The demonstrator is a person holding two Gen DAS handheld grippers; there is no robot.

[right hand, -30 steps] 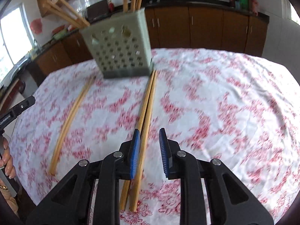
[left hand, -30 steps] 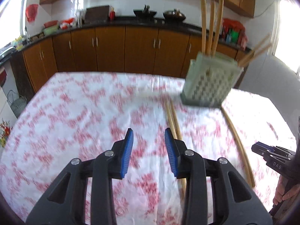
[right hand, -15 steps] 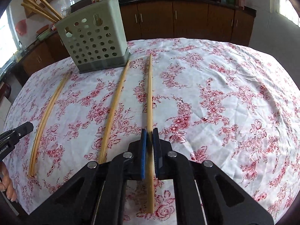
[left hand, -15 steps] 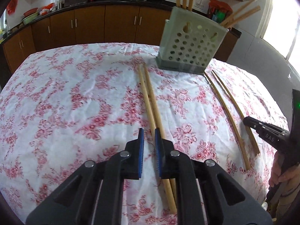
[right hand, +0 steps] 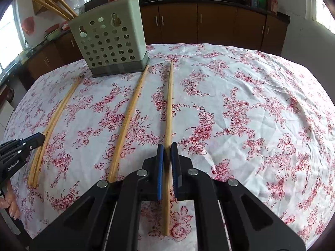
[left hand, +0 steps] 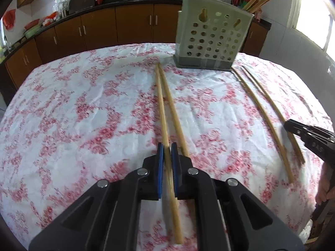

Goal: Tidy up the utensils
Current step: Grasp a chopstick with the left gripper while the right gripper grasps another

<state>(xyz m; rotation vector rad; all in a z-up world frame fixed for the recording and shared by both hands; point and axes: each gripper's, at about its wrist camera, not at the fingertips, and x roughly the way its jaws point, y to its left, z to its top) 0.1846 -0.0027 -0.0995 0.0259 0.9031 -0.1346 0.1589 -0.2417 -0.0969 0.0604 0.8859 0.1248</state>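
Observation:
A pale green perforated utensil holder point(left hand: 211, 39) stands at the table's far side with several chopsticks upright in it; it also shows in the right wrist view point(right hand: 111, 39). My left gripper point(left hand: 167, 152) is shut on a wooden chopstick point(left hand: 162, 104), with a second chopstick point(left hand: 173, 113) lying close beside it. My right gripper point(right hand: 167, 152) is shut on another chopstick point(right hand: 169, 104). One chopstick point(right hand: 129, 117) lies to its left on the cloth.
The table wears a white cloth with red flowers point(right hand: 251, 115). The pair of chopsticks point(right hand: 54, 123) by the left gripper shows at the left of the right wrist view. Brown kitchen cabinets point(left hand: 100, 29) line the wall behind.
Both grippers have closed from open onto a chopstick each. Both views have dropped lower and closer to the table, and the right chopstick has separated from its neighbour.

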